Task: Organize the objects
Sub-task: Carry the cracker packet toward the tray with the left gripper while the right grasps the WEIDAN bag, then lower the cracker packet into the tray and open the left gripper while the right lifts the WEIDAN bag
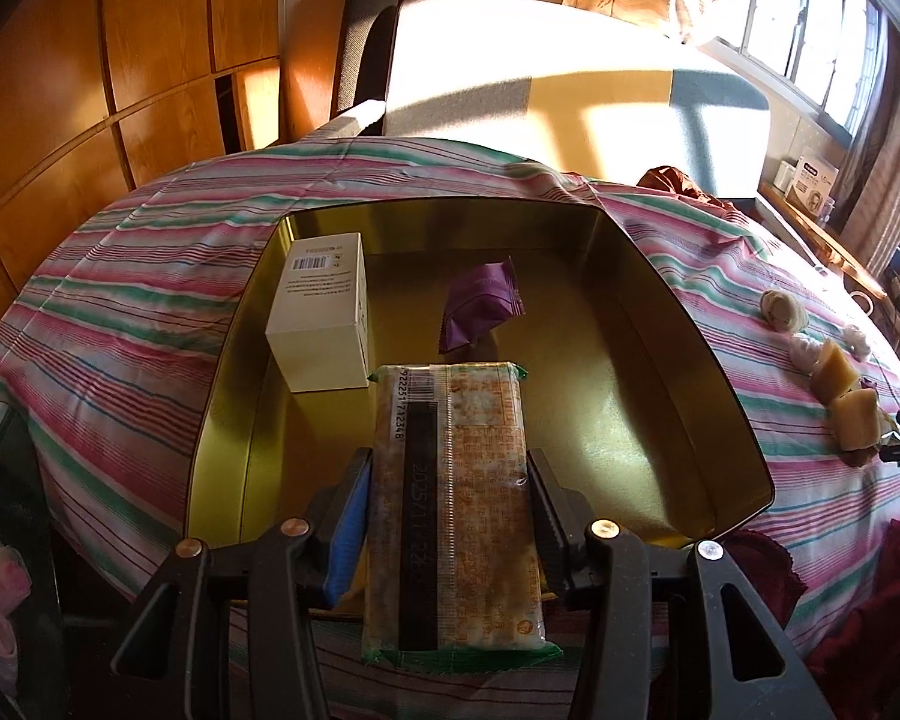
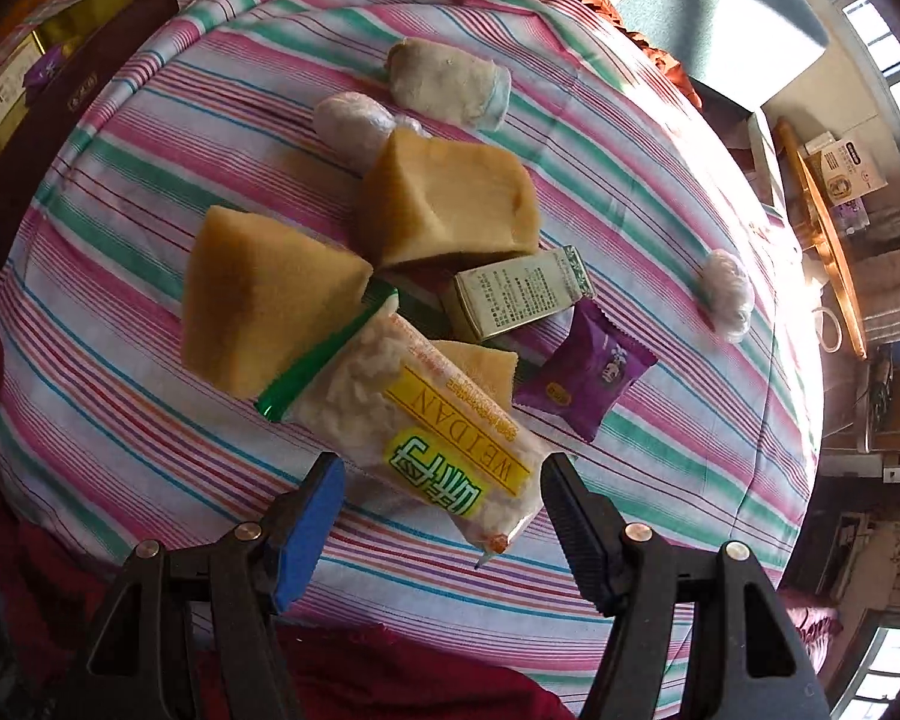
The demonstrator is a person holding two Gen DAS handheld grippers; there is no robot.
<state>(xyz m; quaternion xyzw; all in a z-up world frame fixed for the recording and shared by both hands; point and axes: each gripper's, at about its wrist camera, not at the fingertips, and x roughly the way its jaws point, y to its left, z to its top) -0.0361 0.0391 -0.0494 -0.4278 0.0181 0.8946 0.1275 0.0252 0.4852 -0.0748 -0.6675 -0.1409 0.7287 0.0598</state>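
Purple pkt (image 2: pixel 588 373), small box (image 2: pixel 513 294): R view only

Home, looks like a bedroom or living room. Evidence: wood-panelled wardrobe doors (image 1: pixel 120 60) along one wall, barred window (image 1: pixel 822 24) with curtains (image 1: pixel 888 192) and low sun coming through, a bed or mattress (image 1: pixel 570 90) behind with bedding piled at the far end. Work surface is covered in a pink/green/white striped cloth (image 1: pixel 150 300), household fabric. Wooden side shelf (image 2: pixel 828 240) under the window carries small retail cartons and clutter. Snack packs, sponges and a gold tin (image 1: pixel 690 330) on the cloth: domestic stuff, no lab or shop kit.
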